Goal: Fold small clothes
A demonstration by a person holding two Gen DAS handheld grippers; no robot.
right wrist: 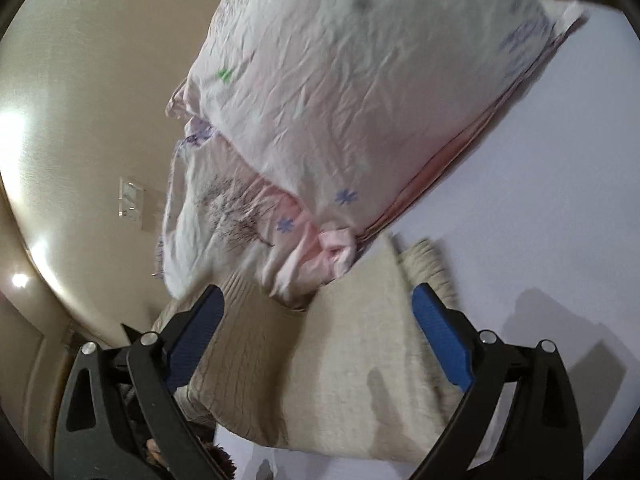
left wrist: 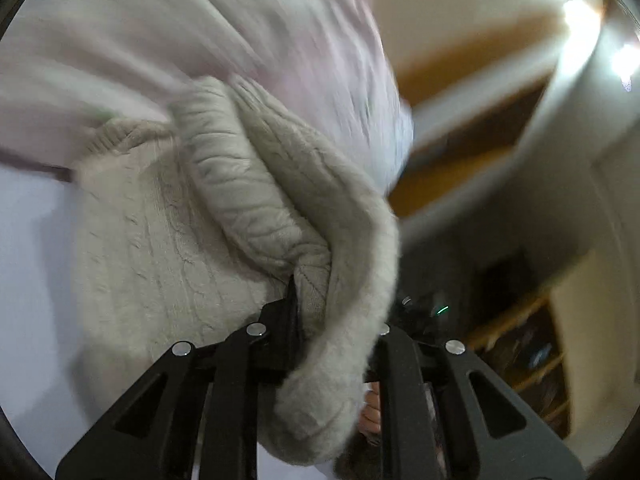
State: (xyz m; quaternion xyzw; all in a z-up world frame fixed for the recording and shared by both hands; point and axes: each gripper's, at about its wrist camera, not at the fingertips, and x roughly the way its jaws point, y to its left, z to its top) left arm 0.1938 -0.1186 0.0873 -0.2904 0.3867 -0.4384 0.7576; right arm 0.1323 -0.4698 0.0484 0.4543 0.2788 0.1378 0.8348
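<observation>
A cream cable-knit sweater (left wrist: 224, 216) fills the left wrist view. My left gripper (left wrist: 320, 312) is shut on a thick bunched fold of it, and the knit drapes over the fingers, hiding the tips. In the right wrist view the same sweater (right wrist: 340, 368) lies flat on the white surface (right wrist: 540, 220). My right gripper (right wrist: 316, 320) is open, its blue pads (right wrist: 440, 344) spread wide just above the sweater and holding nothing.
A pile of pale pink printed cloth (right wrist: 344, 92) lies beyond the sweater, touching its far edge; it shows blurred in the left wrist view (left wrist: 200, 40). Beige wall (right wrist: 80, 120) stands at left. Wooden furniture (left wrist: 520, 340) stands at right.
</observation>
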